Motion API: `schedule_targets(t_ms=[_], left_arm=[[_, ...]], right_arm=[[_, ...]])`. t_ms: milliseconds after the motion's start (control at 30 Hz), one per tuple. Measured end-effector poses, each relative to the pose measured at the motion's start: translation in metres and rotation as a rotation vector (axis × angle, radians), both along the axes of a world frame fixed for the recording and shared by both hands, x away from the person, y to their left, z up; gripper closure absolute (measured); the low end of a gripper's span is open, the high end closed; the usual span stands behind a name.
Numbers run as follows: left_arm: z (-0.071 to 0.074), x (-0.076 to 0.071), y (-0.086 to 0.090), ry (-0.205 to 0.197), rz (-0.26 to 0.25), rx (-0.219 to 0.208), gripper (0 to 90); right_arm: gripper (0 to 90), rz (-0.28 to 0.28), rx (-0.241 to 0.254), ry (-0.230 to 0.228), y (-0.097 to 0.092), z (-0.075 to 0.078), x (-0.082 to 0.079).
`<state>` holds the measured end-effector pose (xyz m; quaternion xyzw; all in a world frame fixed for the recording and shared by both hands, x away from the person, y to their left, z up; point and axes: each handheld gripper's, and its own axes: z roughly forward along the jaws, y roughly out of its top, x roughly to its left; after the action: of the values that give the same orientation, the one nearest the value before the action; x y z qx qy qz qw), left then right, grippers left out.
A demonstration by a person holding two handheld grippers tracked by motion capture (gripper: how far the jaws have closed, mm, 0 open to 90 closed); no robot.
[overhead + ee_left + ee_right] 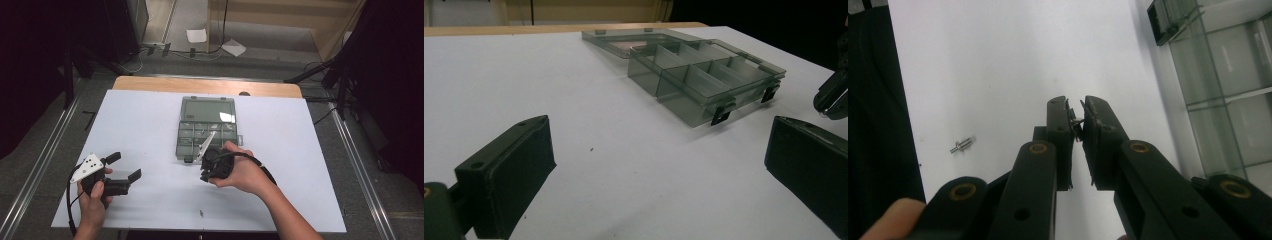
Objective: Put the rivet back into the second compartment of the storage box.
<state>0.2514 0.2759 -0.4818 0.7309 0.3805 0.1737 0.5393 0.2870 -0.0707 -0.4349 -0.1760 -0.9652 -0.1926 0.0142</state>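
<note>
The right gripper (1078,116) is pinching a tiny metal part (1076,122) between nearly closed jaws, hovering just beside the open compartment box (207,127). The left gripper (122,167) is waiting wide open and empty, well apart.

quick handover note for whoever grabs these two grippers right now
Right gripper: shut on a small metal screw, pinched at the jaw tips, above the white table, close to the box's front edge.
Left gripper: open, nothing between its jaws, low over the table at the near left.
Compartment box: mid-table, lid open and lying flat behind it; the visible compartments look empty.
Second screw: loose on the table near the front edge.
Done: one screw picked up.
Left, likely: drop it in a compartment, then fetch the loose one.
</note>
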Motion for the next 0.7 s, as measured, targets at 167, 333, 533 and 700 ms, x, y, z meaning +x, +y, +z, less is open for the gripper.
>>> schedule_targets(t_ms=[167, 333, 533, 700], left_arm=[[0.000, 0.000, 0.000, 0.003, 0.001, 0.004, 0.0], [0.001, 0.000, 0.000, 0.005, 0.002, 0.006, 0.0], [0.000, 0.000, 0.001, 0.002, 0.002, 0.002, 0.0], [0.000, 0.000, 0.000, -0.001, 0.000, 0.000, 0.0]], right_arm=[[83.5, -0.004, -0.002, -0.001, 0.001, 0.003, 0.003], [83.5, -0.011, -0.002, 0.001, 0.001, 0.005, 0.006], [83.5, -0.009, -0.001, 0.000, 0.000, 0.006, 0.012], [83.5, -0.016, 0.000, -0.001, -0.001, 0.008, 0.016]])
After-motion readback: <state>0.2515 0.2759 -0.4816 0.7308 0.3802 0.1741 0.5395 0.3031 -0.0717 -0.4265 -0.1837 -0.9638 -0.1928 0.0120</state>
